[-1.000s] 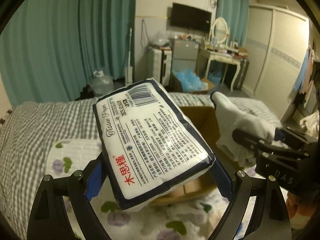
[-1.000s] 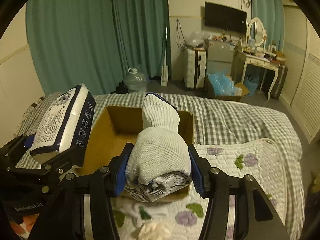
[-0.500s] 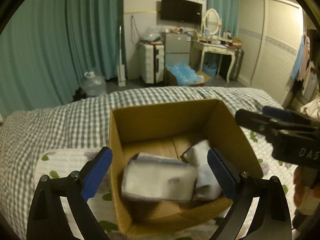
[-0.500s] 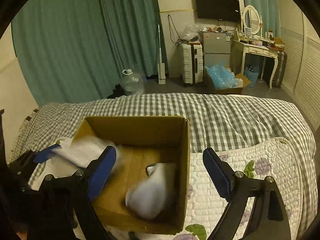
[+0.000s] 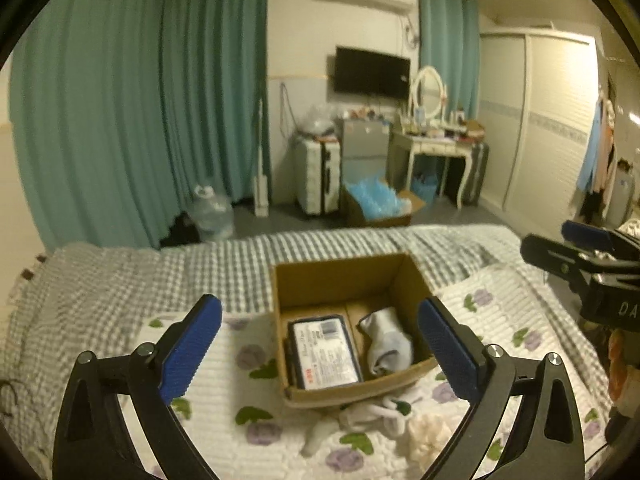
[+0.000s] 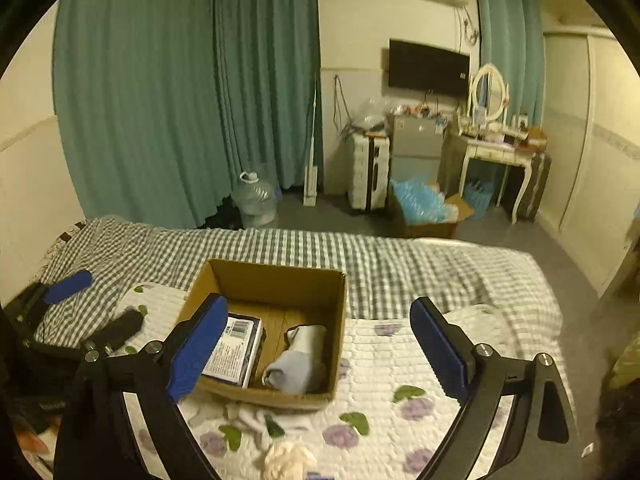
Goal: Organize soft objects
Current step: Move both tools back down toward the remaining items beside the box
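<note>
A brown cardboard box (image 5: 344,276) (image 6: 276,280) stands open on the bed. Inside lie a tissue pack (image 5: 324,354) (image 6: 236,346) on the left and a rolled grey sock (image 5: 386,340) (image 6: 298,356) on the right. My left gripper (image 5: 320,344) is open and empty, held above and in front of the box. My right gripper (image 6: 318,344) is open and empty, also above the box's near side. The right gripper shows at the right edge of the left wrist view (image 5: 580,248). The left gripper shows at the left edge of the right wrist view (image 6: 68,286).
A white soft item with green marks (image 5: 376,410) (image 6: 256,420) and a cream fluffy ball (image 5: 424,434) (image 6: 290,458) lie on the floral quilt (image 6: 400,360) in front of the box. Checked bedding (image 5: 160,276) lies behind. Beyond the bed are curtains, a desk and a wardrobe.
The left gripper opened and dropped the tissue pack into the box. The right gripper opened and dropped the sock roll into it. Both grippers have pulled up and back from the box.
</note>
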`<act>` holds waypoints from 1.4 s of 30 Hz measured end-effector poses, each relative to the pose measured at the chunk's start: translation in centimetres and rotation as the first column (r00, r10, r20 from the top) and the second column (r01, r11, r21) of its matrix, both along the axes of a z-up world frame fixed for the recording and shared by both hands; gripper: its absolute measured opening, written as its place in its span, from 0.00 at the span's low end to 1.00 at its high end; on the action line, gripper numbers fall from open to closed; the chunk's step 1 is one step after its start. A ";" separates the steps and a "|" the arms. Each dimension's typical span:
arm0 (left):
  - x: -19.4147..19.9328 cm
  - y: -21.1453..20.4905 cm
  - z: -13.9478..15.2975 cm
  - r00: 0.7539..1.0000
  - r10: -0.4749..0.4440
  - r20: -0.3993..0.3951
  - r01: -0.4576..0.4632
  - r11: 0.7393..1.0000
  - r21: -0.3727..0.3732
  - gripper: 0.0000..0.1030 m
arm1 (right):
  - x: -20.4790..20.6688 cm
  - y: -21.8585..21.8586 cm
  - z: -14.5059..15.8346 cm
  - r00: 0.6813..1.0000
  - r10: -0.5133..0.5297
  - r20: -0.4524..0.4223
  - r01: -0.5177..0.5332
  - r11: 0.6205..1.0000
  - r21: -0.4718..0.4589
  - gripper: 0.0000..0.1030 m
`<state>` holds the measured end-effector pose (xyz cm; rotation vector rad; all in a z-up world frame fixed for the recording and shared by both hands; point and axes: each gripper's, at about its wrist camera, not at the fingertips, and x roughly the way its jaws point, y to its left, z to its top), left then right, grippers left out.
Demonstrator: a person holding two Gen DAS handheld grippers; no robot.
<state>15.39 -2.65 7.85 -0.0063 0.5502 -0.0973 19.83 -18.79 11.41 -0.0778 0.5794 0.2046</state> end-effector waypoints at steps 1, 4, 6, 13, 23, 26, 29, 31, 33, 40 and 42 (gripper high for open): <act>-1.0 0.1 0.7 1.000 0.007 0.016 -0.007 1.000 0.002 0.97 | -1.0 0.0 0.6 1.000 -0.001 0.009 0.001 1.000 -0.005 0.91; -4.1 0.4 2.5 0.998 0.019 0.054 -0.020 1.000 0.005 0.98 | -4.5 0.0 2.2 0.999 0.001 0.033 0.000 1.000 -0.021 0.94; -6.0 0.4 3.4 0.996 0.032 0.078 -0.033 0.999 0.008 0.98 | -6.8 0.0 3.0 0.999 0.000 0.051 0.001 1.000 -0.030 0.96; -11.1 0.7 4.0 0.992 0.008 0.129 -0.007 1.000 -0.010 0.98 | -12.1 0.0 2.9 0.998 -0.042 0.049 0.046 0.996 -0.072 0.97; -12.6 -0.6 1.1 0.995 0.009 0.098 -0.006 0.999 -0.032 0.98 | -13.2 -1.4 -2.0 0.997 -0.066 -0.033 0.065 0.997 -0.046 0.97; -12.2 -0.8 -0.9 0.998 0.007 0.066 -0.005 0.999 -0.033 0.98 | -12.4 -1.3 -4.5 0.995 -0.063 -0.077 0.060 0.997 -0.048 0.97; -11.9 -0.6 -3.3 0.999 0.029 0.045 -0.027 0.999 -0.042 0.98 | -11.3 -1.5 -7.5 0.988 -0.064 -0.142 0.056 0.997 -0.061 0.97; -11.0 -0.3 -5.1 0.999 0.044 0.009 -0.044 0.998 -0.051 0.98 | -10.5 -1.6 -9.5 0.981 -0.068 -0.182 0.056 0.996 -0.068 0.97; -10.2 -0.3 -6.8 0.998 0.057 -0.029 -0.058 0.997 -0.057 0.98 | -9.9 -1.5 -11.2 0.975 -0.064 -0.215 0.051 0.996 -0.069 0.97; -8.1 0.8 -12.4 0.988 0.078 -0.136 -0.090 0.992 -0.083 0.98 | -7.8 0.9 -16.8 0.961 -0.028 -0.275 -0.006 0.992 -0.123 0.97; -7.7 1.0 -13.8 0.983 0.080 -0.164 -0.090 0.994 -0.059 0.98 | -7.1 1.8 -18.5 0.953 -0.009 -0.304 -0.030 0.992 -0.124 0.94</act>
